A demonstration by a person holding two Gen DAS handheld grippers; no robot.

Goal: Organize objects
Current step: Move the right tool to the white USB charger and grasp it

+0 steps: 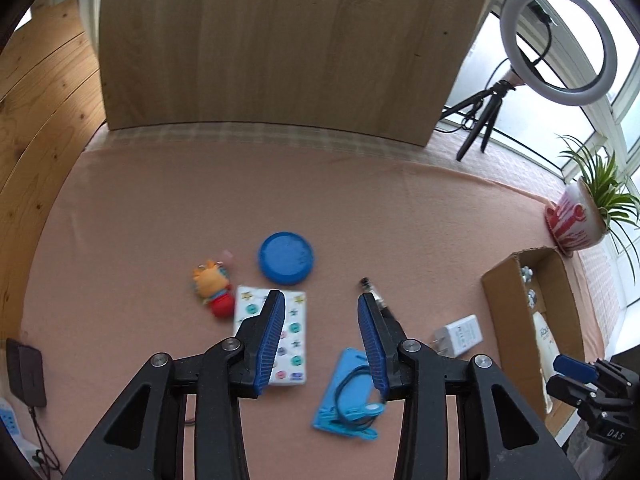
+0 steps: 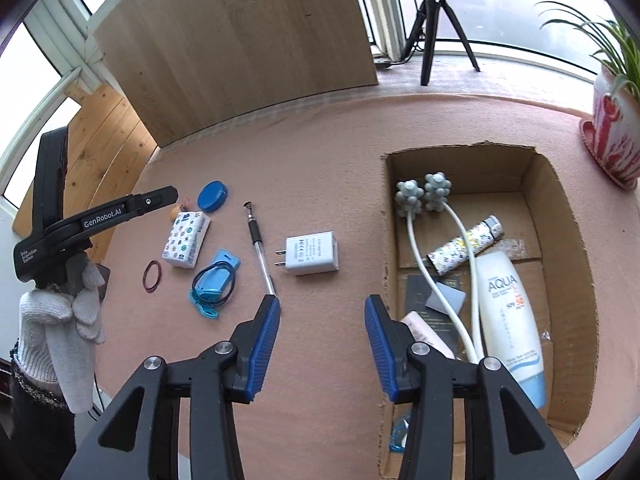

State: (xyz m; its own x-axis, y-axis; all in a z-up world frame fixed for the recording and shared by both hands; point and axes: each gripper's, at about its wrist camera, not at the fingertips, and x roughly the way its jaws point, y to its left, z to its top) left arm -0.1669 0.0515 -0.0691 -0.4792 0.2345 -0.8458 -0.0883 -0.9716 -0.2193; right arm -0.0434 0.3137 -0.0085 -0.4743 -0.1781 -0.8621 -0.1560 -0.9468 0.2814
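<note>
My left gripper (image 1: pixel 320 297) hangs open over the pink cloth, with nothing between its blue pads. Below it lie a star-patterned tissue pack (image 1: pixel 294 332), a blue card holder with a black cord (image 1: pixel 348 400), a blue lid (image 1: pixel 286 258), a small plush toy (image 1: pixel 214 290), a thin rod (image 1: pixel 374 292) and a white charger (image 1: pixel 460 334). My right gripper (image 2: pixel 321 301) is open too and holds nothing, just left of the cardboard box (image 2: pixel 460 168). Ahead of it are the charger (image 2: pixel 312 258), the rod (image 2: pixel 260 248) and the card holder (image 2: pixel 216 280).
The box holds a sunscreen tube (image 2: pixel 508 320), a grey ball massager (image 2: pixel 420 196) and a patterned tube (image 2: pixel 464 248). A red rubber band (image 2: pixel 153 276) lies by the tissue pack. A potted plant (image 2: pixel 612 128), tripod (image 2: pixel 434 20) and wooden board (image 2: pixel 240 40) line the back. A gloved hand (image 2: pixel 60 320) grips the left tool.
</note>
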